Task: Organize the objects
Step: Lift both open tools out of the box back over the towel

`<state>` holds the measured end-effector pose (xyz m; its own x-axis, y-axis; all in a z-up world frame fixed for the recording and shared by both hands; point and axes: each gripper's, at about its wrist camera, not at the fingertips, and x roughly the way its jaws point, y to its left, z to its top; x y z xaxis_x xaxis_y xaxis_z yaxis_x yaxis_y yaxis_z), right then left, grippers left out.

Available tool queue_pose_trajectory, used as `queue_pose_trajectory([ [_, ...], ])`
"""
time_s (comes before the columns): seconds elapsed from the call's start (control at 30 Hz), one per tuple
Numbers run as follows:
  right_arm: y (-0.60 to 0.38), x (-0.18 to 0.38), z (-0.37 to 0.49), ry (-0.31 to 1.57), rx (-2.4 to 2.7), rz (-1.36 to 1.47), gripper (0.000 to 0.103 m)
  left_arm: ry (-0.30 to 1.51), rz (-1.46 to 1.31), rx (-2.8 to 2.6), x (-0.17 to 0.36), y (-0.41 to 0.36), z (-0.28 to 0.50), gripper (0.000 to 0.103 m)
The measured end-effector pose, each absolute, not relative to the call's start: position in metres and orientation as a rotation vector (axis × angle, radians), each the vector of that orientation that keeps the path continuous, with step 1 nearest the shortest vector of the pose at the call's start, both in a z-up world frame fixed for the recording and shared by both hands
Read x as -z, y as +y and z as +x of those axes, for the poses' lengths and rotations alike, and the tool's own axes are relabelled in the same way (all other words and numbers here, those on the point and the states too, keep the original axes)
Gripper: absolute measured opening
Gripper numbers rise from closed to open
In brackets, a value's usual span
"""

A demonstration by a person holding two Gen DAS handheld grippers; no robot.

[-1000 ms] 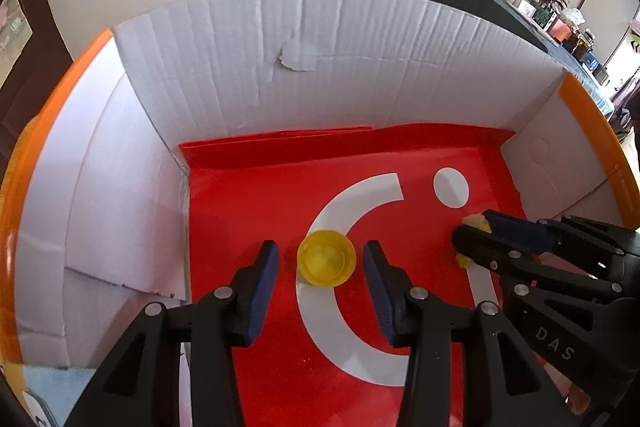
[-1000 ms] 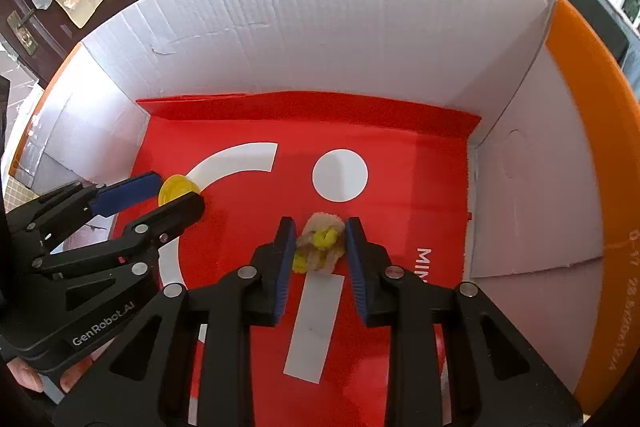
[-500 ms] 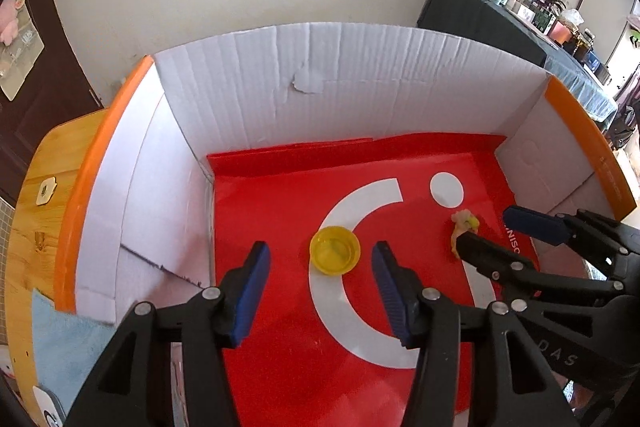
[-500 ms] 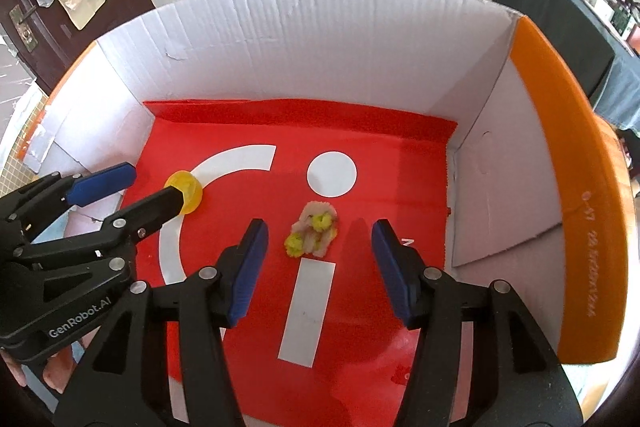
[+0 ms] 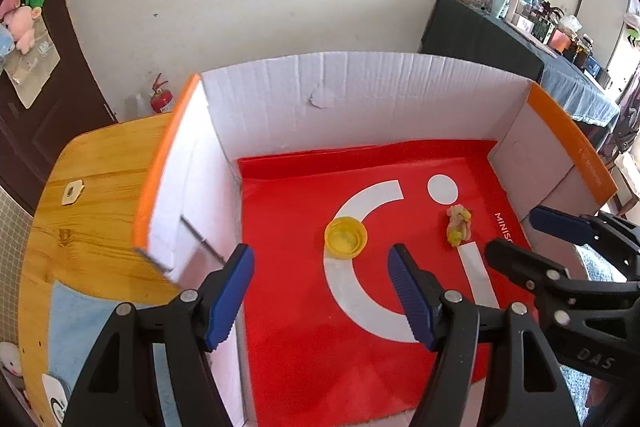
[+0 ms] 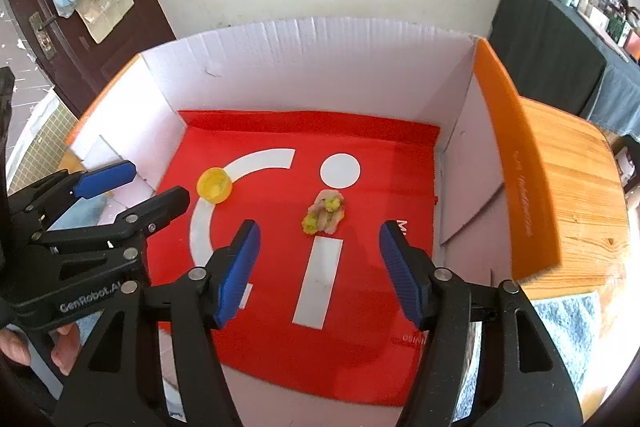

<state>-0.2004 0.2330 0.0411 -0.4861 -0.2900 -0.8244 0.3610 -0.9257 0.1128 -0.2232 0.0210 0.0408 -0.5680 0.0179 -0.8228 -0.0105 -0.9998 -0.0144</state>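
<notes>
1. Two hand-held grippers, each black with two blue ribbed pads. Left gripper (image 5: 320, 291): its jaws have just been opening and stand wide apart, with nothing between them or touching the pads.
2. Right gripper (image 6: 320, 267): jaws likewise just opened, well apart and empty; its pads touch nothing.
3. One round yellow plastic cap (image 5: 345, 237), lying open side up on the red liner, just beyond the left gripper's fingertips, clear of both.
4. One small pink-and-yellow soft toy (image 6: 325, 211), lying on the liner ahead of the right gripper, apart from its pads, below the white dot.
5. One white corrugated cardboard box with orange outer sides (image 6: 320, 67), holding one red printed sheet (image 6: 380, 195) as its floor.
6. One wooden table (image 5: 100, 187) beneath the box.
</notes>
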Motion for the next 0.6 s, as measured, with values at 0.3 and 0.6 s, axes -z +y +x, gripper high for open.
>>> queue_pose_trajectory([
  [0.3, 0.208, -0.055, -0.178, 0.117, 2.459, 1.205, 0.078, 0.018, -1.375, -2.806, -0.053, 0.022, -0.198, 0.080],
  [0.6, 0.206, -0.068, -0.149, 0.097, 2.499, 1.112, 0.090, 0.080, -1.289, -2.845, -0.065, 0.026, -0.174, 0.089],
])
